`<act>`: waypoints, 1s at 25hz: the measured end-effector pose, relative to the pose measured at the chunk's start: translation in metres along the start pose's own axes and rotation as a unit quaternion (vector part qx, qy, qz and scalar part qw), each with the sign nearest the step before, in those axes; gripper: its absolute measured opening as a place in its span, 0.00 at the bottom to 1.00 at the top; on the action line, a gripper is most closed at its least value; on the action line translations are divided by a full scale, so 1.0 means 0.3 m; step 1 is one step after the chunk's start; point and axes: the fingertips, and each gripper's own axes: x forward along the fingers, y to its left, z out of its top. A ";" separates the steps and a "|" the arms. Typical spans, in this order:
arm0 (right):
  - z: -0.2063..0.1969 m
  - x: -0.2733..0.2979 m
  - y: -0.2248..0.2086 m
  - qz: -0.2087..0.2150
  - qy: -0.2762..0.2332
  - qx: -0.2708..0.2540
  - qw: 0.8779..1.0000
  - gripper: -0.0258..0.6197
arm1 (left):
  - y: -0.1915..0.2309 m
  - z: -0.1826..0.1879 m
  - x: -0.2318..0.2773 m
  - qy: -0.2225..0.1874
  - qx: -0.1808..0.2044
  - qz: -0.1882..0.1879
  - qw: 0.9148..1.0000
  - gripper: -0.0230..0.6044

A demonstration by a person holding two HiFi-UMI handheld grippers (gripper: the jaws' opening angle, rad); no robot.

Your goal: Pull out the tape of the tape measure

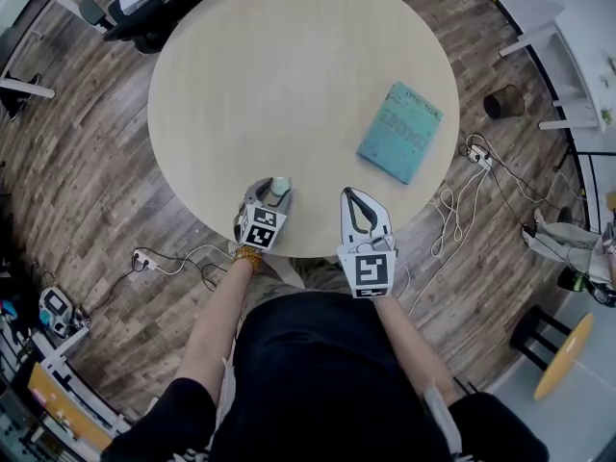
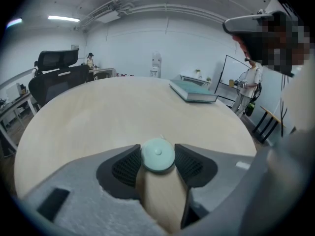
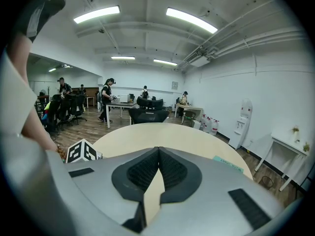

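- the tape measure (image 2: 158,156) – a round mint-green case – sits at the near edge of the round table (image 1: 289,75), right between the jaws of the left gripper (image 2: 157,153).
- those jaws stand wide, and the ribbed pads (image 2: 129,165) appear to press on the case from both sides, so i judge it pinched across its width.
- the right gripper (image 3: 158,151) hovers just beside the left one over the table's near edge, its jaws pressed together with nothing between them.
- a teal book (image 1: 399,131) lies well apart on the right side of the table and is out of the way.
- the step in hand looks like securing the case so the other gripper can draw the tape out.
- to do it well, keep the left grip firm on the case's rim and clear of the centre button and the slot, or the tape may bind.
- a small pale tab (image 2: 160,137) shows at the far rim of the case – probably the tape's end, though it is too small to be sure.
- the right gripper should open, come round to that far side and nip only the tab.
- then pull straight and level away from the case while the left holds steady; a slanted pull could twist the case out of the pads.
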 end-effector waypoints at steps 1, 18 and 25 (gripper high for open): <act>0.001 -0.002 0.002 0.001 0.001 -0.002 1.000 0.04 | 0.000 0.002 -0.002 0.000 -0.001 0.000 1.000 0.40; 0.046 0.010 0.133 0.009 0.000 0.010 1.000 0.04 | 0.039 0.082 -0.190 -0.021 0.040 -0.021 0.999 0.40; 0.099 0.013 0.207 0.008 -0.007 0.015 1.000 0.04 | 0.060 0.233 -0.377 -0.078 0.066 -0.037 0.994 0.40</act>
